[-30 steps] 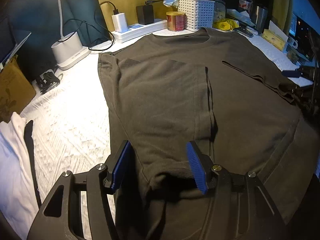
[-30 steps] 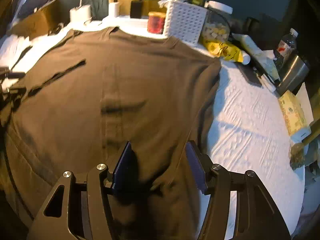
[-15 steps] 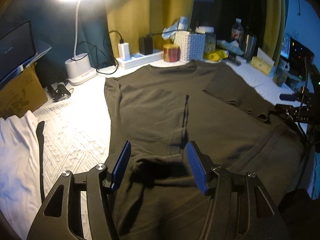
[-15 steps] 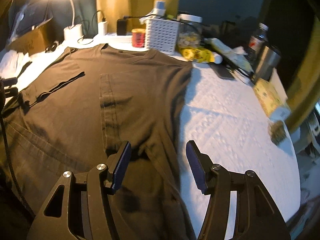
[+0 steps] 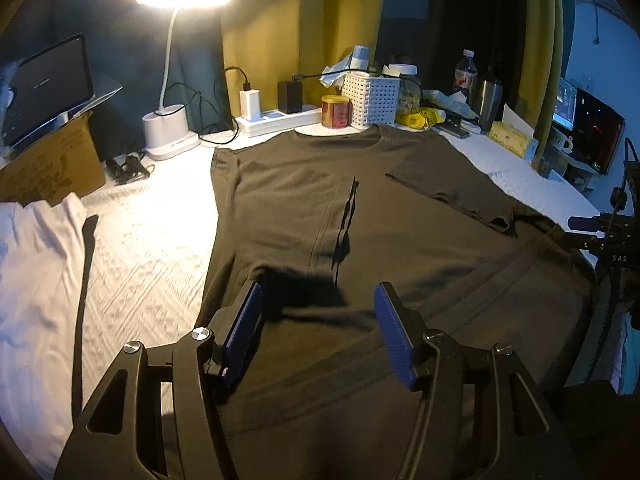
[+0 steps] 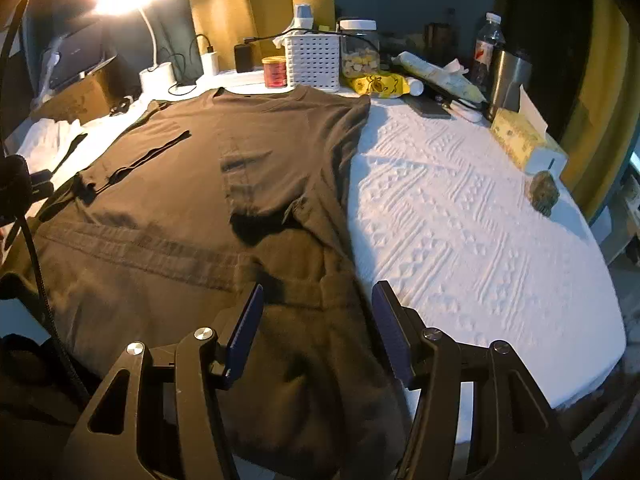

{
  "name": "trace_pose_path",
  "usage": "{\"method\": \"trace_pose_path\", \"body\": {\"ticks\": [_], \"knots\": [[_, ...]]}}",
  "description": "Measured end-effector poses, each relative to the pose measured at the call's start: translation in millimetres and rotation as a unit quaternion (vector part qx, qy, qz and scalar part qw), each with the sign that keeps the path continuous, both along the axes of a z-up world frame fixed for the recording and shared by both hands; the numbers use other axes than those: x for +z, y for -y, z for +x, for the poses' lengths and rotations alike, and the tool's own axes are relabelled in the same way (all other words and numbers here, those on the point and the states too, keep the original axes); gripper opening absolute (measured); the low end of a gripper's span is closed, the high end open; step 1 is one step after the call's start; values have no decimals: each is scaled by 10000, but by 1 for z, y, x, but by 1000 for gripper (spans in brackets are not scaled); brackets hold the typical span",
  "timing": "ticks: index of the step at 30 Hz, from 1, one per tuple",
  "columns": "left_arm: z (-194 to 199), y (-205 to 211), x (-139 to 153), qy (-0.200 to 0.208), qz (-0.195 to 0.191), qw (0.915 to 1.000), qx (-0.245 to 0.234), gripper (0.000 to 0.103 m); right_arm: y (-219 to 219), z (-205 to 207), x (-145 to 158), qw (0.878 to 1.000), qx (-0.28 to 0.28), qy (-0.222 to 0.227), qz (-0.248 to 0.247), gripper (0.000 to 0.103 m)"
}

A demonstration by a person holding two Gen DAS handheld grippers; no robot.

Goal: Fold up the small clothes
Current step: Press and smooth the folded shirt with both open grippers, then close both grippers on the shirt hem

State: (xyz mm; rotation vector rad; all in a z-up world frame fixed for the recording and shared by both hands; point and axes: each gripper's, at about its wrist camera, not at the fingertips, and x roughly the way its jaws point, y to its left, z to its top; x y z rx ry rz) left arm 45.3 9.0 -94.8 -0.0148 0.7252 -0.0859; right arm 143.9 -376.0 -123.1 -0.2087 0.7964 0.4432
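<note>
White cloth (image 5: pixel 36 264) shows mostly beside left tool (image 5: pixel 318 322).

A T-shirt (image 5: pixel 360 208) lies spread on the tabletop (image 6: pixel 460 208), collar far. Behind it stand a tin (image 5: pixel 336 111) and basket (image 5: pixel 372 98); a lamp (image 5: pixel 172 112) far left.

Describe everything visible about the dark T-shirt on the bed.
The dark brown-olive cotton-looking T-shirt lies spread flat on the white textured bedspread, round collar toward the clutter at the far edge. Both short sleeves are folded inward onto the body. The hem nearest the cameras is rumpled. Neither gripper's fingers appear to touch it.
</note>
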Motion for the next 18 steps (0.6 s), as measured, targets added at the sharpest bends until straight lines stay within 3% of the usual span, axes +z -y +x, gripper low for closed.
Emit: {"method": "trace_pose_path", "body": {"ticks": [7, 15, 17, 18], "knots": [[-23, -19, -8, -165, 61, 9993, 335, 59, 4, 2, -16, 9999, 31, -137, 33, 60], [-51, -62, -16, -197, 41, 9928, 1183, 59, -2, 9, -26, 9998, 77, -202, 42, 60], [-56, -71, -22, -317, 25, 9908, 1316, 59, -3, 9, -28, 9998, 76, -185, 48, 54], [-57, -74, -25, -376, 23, 9899, 1363, 59, -2, 8, -27, 9998, 85, -172, 61, 45]]}}
